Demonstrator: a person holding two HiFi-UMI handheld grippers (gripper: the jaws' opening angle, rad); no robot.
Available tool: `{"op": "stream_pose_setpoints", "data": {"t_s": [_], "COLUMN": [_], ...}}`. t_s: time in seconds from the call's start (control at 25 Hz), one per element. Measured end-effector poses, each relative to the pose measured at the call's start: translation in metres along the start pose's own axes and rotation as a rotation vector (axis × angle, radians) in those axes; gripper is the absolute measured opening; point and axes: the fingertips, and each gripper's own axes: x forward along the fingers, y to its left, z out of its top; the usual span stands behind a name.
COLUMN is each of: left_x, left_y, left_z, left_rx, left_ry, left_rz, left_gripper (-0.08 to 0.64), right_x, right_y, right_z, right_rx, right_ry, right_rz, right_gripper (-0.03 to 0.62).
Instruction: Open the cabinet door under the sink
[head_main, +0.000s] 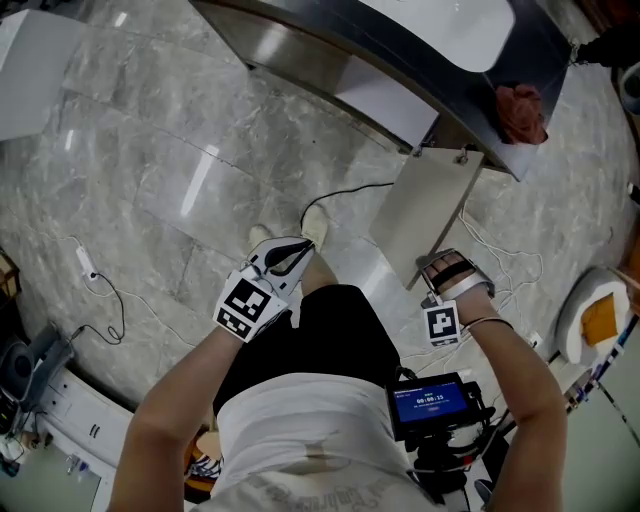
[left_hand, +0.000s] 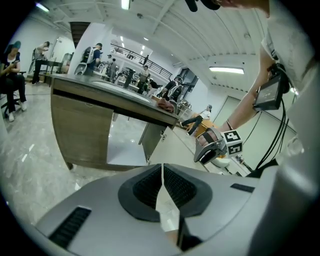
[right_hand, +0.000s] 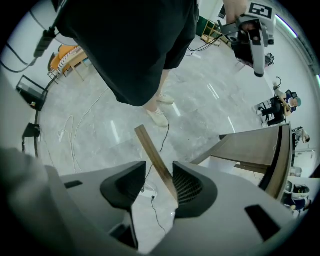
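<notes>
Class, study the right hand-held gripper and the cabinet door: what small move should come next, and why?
Probably lift the right hand-held gripper clear of the cabinet door. The door already stands swung wide open, and the jaws are apart with its edge loose between them, so there seems nothing left to pull.

Cabinet door (head_main: 425, 215) under sink (head_main: 440, 28)

You're over a glossy, polished grey stone floor (head_main: 150, 150) that mirrors the lights. The cabinet door (head_main: 425, 215) looks smooth, matt, pale wood laminate. Your right tool (right_hand: 157, 182) is matt grey plastic, with dark ribbed pads (right_hand: 187, 186).
</notes>
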Motion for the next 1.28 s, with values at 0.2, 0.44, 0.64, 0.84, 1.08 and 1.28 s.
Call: {"op": "stream_pose_setpoints", "data": {"t_s": [0.2,0.44,0.64,0.84,1.08,1.28], "left_x": [-0.023,-0.057,-0.084,-0.114,-0.155,-0.184], "left_y": [-0.014,-0.006,-0.002,0.025,0.076,0.123], "left_z": [0.018,0.051,0.079,0.094,0.086,0.091], "left_rx": [0.050,0.052,0.019,-0.003,-0.018,0.053], "left_ry": [0.026,-0.005,-0.082,-0.140,-0.143,-0.118], "left_rz": [0.021,0.116,0.176,0.224,0.245,0.196], "left_gripper": [0.021,0.021,0.021,0.021,0.021,0.021], "right_x": [-0.034,-0.064,-0.075,-0.079,-0.086,-0.096], "right_y": [0.001,-0.037,-0.064,-0.116,-0.201,-0.263], "right_z": [-0.005,0.004,0.016,0.020,0.031,0.049], "right_rx": [0.206,0.459,0.597,0.750,1.017,1.213], "right_ry": [-0.077,-0.214,-0.263,-0.288,-0.290,-0.293], "right_rz": [0.019,-0.043,-0.086,-0.118,-0.192,-0.233], "right_gripper": [0.160,0.102,0.038,0.014,0.014,0.014]}}
